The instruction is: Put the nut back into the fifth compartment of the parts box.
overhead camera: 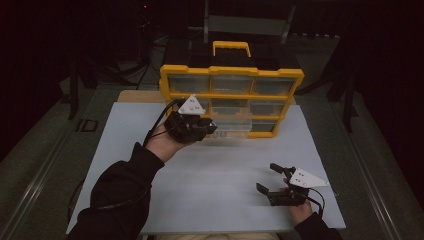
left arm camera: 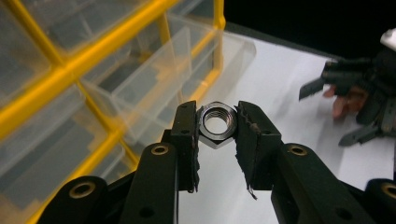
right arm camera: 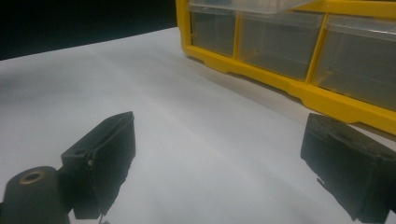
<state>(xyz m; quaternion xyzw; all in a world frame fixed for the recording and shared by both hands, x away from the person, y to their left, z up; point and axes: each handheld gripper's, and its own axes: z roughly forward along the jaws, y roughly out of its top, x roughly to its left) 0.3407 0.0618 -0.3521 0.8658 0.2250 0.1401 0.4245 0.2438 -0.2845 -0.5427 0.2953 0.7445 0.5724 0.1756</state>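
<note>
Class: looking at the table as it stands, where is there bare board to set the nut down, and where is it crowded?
Bare: the white board between the left gripper holding the nut and the open right gripper, plus its near-left corner. Crowded: the far edge, by the yellow organiser and its pulled-out drawer.

The yellow organizer blocks the table's far edge; bare surface lies before it.

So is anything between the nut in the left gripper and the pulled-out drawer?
Nothing visible does. The nut sits in the left gripper just short of the clear drawer, which stands pulled out of the yellow organizer.
</note>
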